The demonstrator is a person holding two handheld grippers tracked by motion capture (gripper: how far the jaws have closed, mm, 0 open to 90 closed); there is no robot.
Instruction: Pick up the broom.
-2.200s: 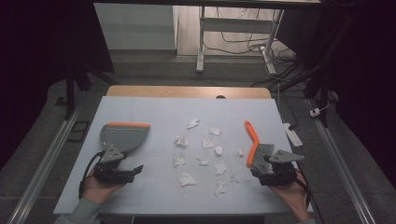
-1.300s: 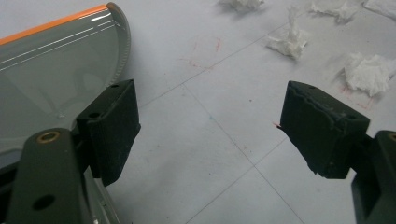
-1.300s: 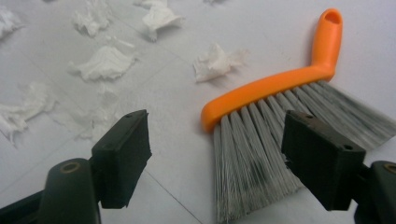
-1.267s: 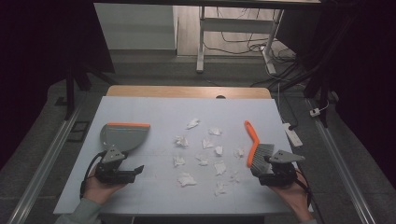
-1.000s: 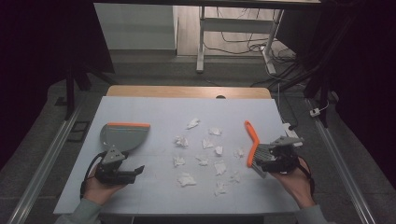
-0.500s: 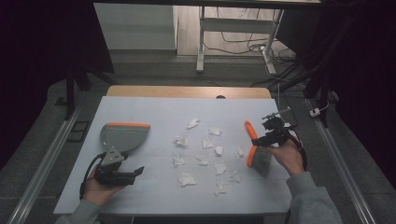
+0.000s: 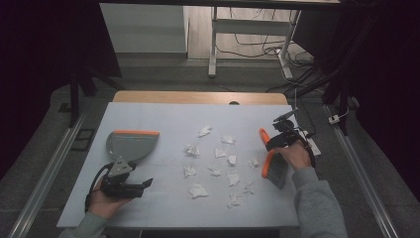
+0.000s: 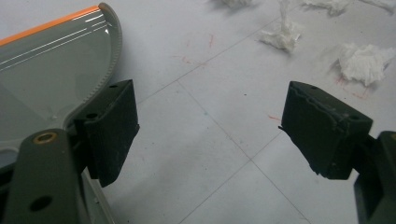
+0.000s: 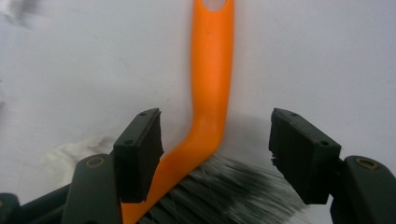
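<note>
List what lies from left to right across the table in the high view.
Left gripper held open near the front edge → grey plastic dustpan with an orange lip → scattered crumpled white paper scraps → orange-handled hand brush with grey bristles, with the right gripper above its handle.

Grey sleeves (image 7: 317, 208) – black jaws, olive screw-studded arms
</note>
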